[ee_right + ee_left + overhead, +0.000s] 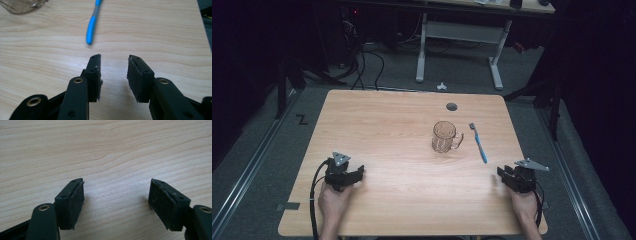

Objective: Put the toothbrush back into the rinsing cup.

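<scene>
The left tool (360, 173) rests on the worktop (387, 130) near its left front edge, jaws spread wide with only bare wood between them. It looks parked, and I judge it best left there, out of the way.

Further right stands a clear glass mug (445, 137), upright, with its handle turned toward the toothbrush (479, 143). The toothbrush lies flat just beside the mug, apart from it. It has a slim blue handle with a grey neck; its brush head points away from the person and its blue end points toward the right tool (502, 173).

The right tool sits near the right front edge, jaws about half open and holding nothing, aimed roughly at the toothbrush's near end. The step in hand seems to be reaching for the toothbrush. To do it well, approach low and square across the handle, straddle it, then close on the thicker blue part without nudging the mug. A thin handle lying flat can slip or roll, so the jaws should bear down close to the wood.
</scene>
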Available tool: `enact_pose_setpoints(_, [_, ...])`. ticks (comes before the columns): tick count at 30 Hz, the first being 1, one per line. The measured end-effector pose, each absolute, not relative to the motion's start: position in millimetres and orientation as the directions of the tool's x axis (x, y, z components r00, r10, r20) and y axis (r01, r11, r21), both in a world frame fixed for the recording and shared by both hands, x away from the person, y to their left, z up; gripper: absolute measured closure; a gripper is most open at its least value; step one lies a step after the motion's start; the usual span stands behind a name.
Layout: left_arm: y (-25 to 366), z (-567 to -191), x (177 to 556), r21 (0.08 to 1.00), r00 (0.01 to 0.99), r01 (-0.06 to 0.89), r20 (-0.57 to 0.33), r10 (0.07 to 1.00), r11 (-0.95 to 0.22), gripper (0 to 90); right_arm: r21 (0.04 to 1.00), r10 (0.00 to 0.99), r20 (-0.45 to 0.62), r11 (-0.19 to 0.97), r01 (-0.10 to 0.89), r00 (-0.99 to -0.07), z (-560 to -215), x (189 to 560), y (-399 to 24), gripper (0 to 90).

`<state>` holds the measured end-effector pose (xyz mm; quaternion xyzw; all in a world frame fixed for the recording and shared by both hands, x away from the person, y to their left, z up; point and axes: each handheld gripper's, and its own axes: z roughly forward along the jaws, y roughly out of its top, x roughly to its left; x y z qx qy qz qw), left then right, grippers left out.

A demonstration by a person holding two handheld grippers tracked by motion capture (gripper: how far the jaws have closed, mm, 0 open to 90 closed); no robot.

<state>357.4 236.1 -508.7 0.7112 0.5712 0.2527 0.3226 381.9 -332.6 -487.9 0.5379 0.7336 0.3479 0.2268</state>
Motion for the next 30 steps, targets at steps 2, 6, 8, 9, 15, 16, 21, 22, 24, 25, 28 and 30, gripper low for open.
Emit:
enact_pose_setpoints(2, [236.1, -508.7, 357.4, 0.747, 0.220, 0.650, -0.009, 0.975, -0.140, 29.1, 0.753, 0.945, 0.029, 0.193, 0.629, -0.325, -484.3, 379.8, -328.6, 63.8])
enact_pose_setpoints(6, [236.2, -508.6, 357.2, 0.747, 0.220, 0.650, -0.011, 0.975, -0.139, 29.1, 0.753, 0.935, 0.009, 0.227, 0.618, -0.354, -476.8, 377.9, -318.1, 63.9])
enact_pose_setpoints(8, [236.3, -508.7, 357.1, 0.748, 0.220, 0.650, -0.012, 0.975, -0.137, 29.1, 0.750, 0.931, 0.008, 0.237, 0.618, -0.366, -475.6, 380.0, -314.7, 63.9])
enact_pose_setpoints(9, [236.3, -508.6, 357.1, 0.747, 0.220, 0.650, -0.012, 0.975, -0.138, 29.0, 0.745, 0.930, 0.010, 0.239, 0.623, -0.368, -474.9, 381.5, -311.4, 63.9])
enact_pose_setpoints(15, [236.6, -508.7, 357.1, 0.748, 0.223, 0.649, -0.016, 0.975, -0.136, 28.6, 0.735, 0.924, 0.006, 0.254, 0.629, -0.382, -475.3, 383.5, -305.4, 63.9])
enact_pose_setpoints(16, [236.7, -508.7, 357.1, 0.749, 0.223, 0.649, -0.017, 0.975, -0.136, 28.4, 0.733, 0.924, 0.007, 0.255, 0.630, -0.383, -475.4, 383.7, -304.9, 63.9])
enact_pose_setpoints(21, [236.9, -508.7, 357.1, 0.749, 0.221, 0.649, -0.018, 0.975, -0.133, 29.8, 0.730, 0.920, 0.004, 0.265, 0.630, -0.393, -471.3, 384.9, -301.4, 63.7])
enact_pose_setpoints(22, [235.8, -508.8, 357.1, 0.749, 0.218, 0.648, -0.005, 0.976, -0.140, 29.8, 0.730, 0.920, 0.004, 0.265, 0.630, -0.393, -471.3, 384.9, -301.4, 63.7])
enact_pose_setpoints(24, [235.8, -508.8, 357.1, 0.749, 0.218, 0.648, -0.006, 0.976, -0.141, 30.0, 0.732, 0.918, -0.005, 0.274, 0.624, -0.397, -468.9, 387.1, -298.6, 63.6])
enact_pose_setpoints(25, [235.8, -508.8, 357.1, 0.749, 0.218, 0.648, -0.005, 0.976, -0.141, 29.9, 0.732, 0.916, -0.006, 0.277, 0.623, -0.401, -468.0, 388.0, -297.3, 63.6])
enact_pose_setpoints(28, [236.0, -508.7, 357.0, 0.748, 0.220, 0.649, -0.005, 0.976, -0.143, 29.9, 0.735, 0.912, -0.010, 0.285, 0.615, -0.409, -463.7, 392.0, -292.4, 63.6])
enact_pose_setpoints(30, [236.0, -508.7, 357.1, 0.748, 0.220, 0.649, -0.005, 0.976, -0.143, 29.9, 0.732, 0.909, -0.013, 0.293, 0.615, -0.417, -461.3, 394.5, -290.3, 63.6])
